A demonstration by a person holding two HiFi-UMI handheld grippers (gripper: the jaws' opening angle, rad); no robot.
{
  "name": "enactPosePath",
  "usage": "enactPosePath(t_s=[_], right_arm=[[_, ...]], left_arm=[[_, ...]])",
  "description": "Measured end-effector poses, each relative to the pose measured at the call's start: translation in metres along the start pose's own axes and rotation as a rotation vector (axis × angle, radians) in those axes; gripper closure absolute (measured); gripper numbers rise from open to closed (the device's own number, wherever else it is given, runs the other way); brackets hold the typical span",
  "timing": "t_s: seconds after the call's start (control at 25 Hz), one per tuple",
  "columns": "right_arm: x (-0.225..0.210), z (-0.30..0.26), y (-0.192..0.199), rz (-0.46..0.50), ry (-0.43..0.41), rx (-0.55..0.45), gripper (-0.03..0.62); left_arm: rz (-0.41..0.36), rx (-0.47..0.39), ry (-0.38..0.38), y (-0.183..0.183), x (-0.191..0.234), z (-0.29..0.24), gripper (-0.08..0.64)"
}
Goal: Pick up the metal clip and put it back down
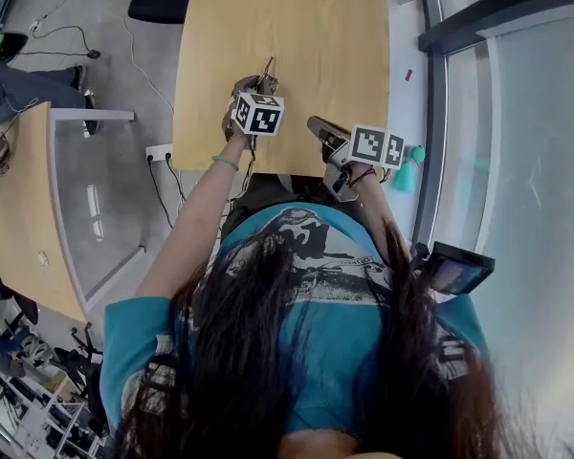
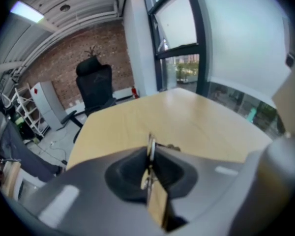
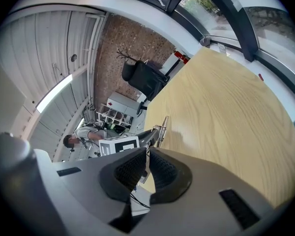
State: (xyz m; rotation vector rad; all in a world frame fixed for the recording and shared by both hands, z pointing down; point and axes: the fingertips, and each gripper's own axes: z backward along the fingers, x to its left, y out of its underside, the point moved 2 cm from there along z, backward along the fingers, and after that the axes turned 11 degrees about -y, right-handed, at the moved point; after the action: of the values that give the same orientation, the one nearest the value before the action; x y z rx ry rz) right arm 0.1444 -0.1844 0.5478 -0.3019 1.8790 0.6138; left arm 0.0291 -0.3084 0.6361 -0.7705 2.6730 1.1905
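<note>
Left hand-held gripper [image 2: 150,157]: jaws narrow, clamped on the metal clip [image 2: 151,149]. In the left gripper view the clip sits edge-on between the pads, a thin bright strip sticking out past the tips.

Head view: same left hand-held gripper [image 1: 264,77] is over the near-left part of the tabletop [image 1: 316,46], pointing away from the person and down, with its marker cube [image 1: 258,113] on top. The clip [image 1: 267,67] pokes out at the tip, low over the wood. Can't tell whether it touches the surface. The right gripper view shows a soft shadow on the wood just beside the clip [image 3: 162,126].

Right hand-held gripper [image 3: 147,157]: pads together, nothing between them. In the head view it [image 1: 316,124] sits at the near edge of the tabletop, to the right of the left one and apart from it, aimed towards the left gripper and the clip.

The rest of the tabletop surface is bare wood.

Surroundings:
- black office chair [image 2: 95,90] beyond the far edge of the tabletop
- brick wall [image 2: 59,65] behind the chair
- window frames [image 2: 187,28] along the right side
- second wooden table [image 1: 19,218] at the left of the head view
- green band [image 1: 226,163] on the person's left wrist
</note>
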Motion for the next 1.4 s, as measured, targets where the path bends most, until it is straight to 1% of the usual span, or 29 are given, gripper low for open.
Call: enactPosePath(t_s=[0.12, 0.24, 0.28, 0.32, 0.4, 0.48, 0.52, 0.64, 0.72, 0.84, 1.0, 1.12, 1.24, 1.32, 1.4], right_arm=[[-0.002, 0.002, -0.002, -0.004, 0.006, -0.004, 0.561], [-0.003, 0.002, -0.002, -0.005, 0.009, 0.0, 0.561], [-0.003, 0.001, -0.001, -0.005, 0.008, 0.002, 0.561], [-0.003, 0.001, -0.001, -0.004, 0.007, 0.004, 0.561], [-0.003, 0.001, -0.001, -0.004, 0.005, 0.007, 0.561], [-0.005, 0.002, -0.002, -0.007, 0.006, 0.008, 0.561], [-0.005, 0.002, -0.002, -0.009, 0.008, 0.008, 0.561], [-0.006, 0.003, -0.001, -0.013, 0.015, 0.003, 0.561], [-0.005, 0.003, -0.001, -0.013, 0.015, -0.001, 0.561], [-0.003, 0.0, -0.001, -0.009, 0.012, 0.002, 0.561], [-0.001, -0.006, 0.001, -0.002, 0.001, 0.016, 0.561], [0.003, -0.01, 0.003, 0.007, -0.01, 0.028, 0.561], [0.01, -0.015, 0.008, 0.019, -0.02, 0.035, 0.561], [0.018, -0.02, 0.012, 0.025, -0.031, 0.033, 0.561], [0.029, -0.026, 0.015, 0.034, -0.046, 0.027, 0.561]], left_arm=[[-0.035, -0.017, -0.012, 0.003, -0.004, -0.002, 0.531], [-0.108, -0.035, -0.047, 0.003, -0.008, -0.006, 0.526], [-0.125, -0.036, -0.046, 0.003, -0.011, -0.007, 0.523], [-0.132, -0.031, -0.031, 0.005, -0.014, -0.008, 0.514], [-0.116, 0.001, 0.037, 0.009, -0.025, -0.01, 0.47], [-0.062, 0.037, 0.105, 0.012, -0.033, -0.011, 0.394], [-0.026, 0.047, 0.121, 0.012, -0.034, -0.011, 0.387], [0.057, 0.06, 0.135, 0.01, -0.03, -0.009, 0.385], [0.085, 0.057, 0.142, 0.007, -0.025, -0.006, 0.376], [0.13, 0.03, 0.165, -0.003, -0.019, 0.004, 0.376], [0.215, -0.008, 0.236, -0.015, -0.016, 0.026, 0.377], [0.296, -0.029, 0.29, -0.02, -0.014, 0.048, 0.377], [0.417, -0.042, 0.356, -0.023, -0.007, 0.073, 0.39], [0.498, -0.058, 0.38, -0.025, 0.002, 0.09, 0.458], [0.553, -0.083, 0.385, -0.026, 0.014, 0.107, 0.483]])
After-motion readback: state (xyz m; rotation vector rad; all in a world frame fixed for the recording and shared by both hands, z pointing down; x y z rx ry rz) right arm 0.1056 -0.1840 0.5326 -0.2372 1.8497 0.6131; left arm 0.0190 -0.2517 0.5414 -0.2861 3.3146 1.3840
